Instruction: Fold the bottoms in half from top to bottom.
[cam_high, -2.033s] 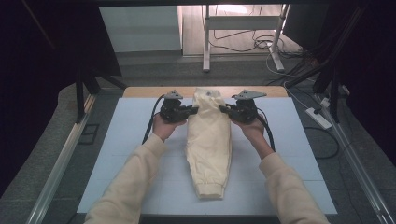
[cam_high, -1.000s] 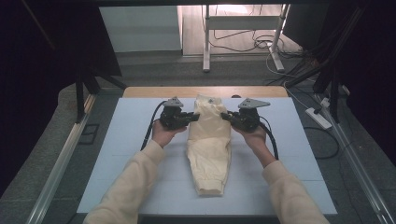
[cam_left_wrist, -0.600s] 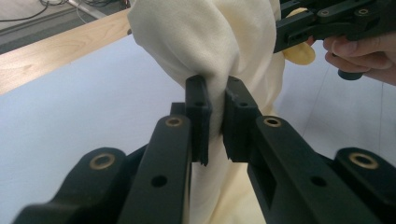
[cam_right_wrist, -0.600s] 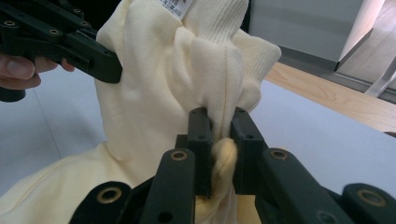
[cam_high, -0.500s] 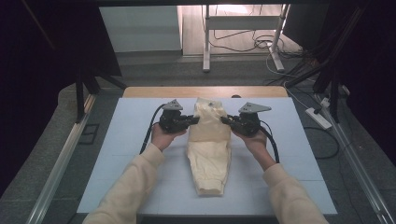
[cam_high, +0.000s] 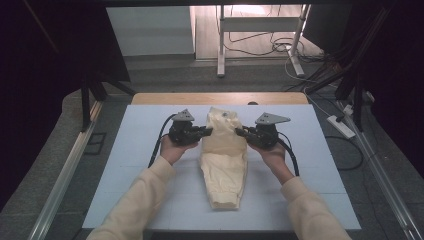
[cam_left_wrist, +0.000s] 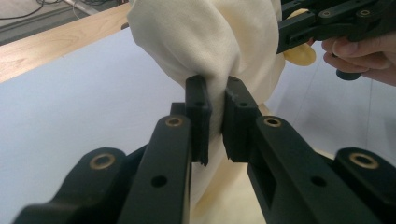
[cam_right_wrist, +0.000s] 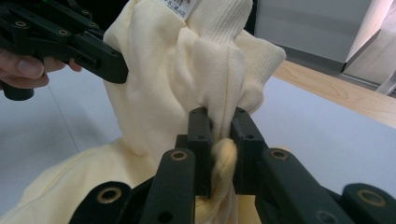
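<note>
Dark curtains closed off both sides of the room, and cables and a stand's legs were seen on the floor beyond the counter (cam_high: 150, 120), whose pale blue top left a strip of bare wood along the far edge. Lengthwise down the middle of that top lay a cream garment (cam_high: 224, 170), apparently a pair of sweatpants folded leg on leg, with the cuffs toward the person and the waist end toward the far edge.

On the left, the left tool (cam_high: 206, 132) was held in the left hand (cam_high: 171, 148) and was clamped on the garment's left edge near the waist; in the left gripper view the cloth (cam_left_wrist: 210, 51) was seen squeezed between nearly closed jaws and bulging up above them. On the right, the right tool (cam_high: 241, 132), held in the right hand (cam_high: 272, 152), was likewise closed on a thick bunch of the fabric (cam_right_wrist: 187, 79) beside the ribbed waistband (cam_right_wrist: 224, 18), where a small label (cam_right_wrist: 180, 5) was visible. The waist end appeared to be raised off the counter between the two tools, while the legs rested flat.

The step in hand was judged to be a fold, the waist end having been gripped at both sides and lifted. For the next move, both tools would probably have to be carried together toward the cuffs at an even height, the grips being kept firm so that the thick cloth did not slip, and the waist then laid squarely on the legs before the jaws were opened.
</note>
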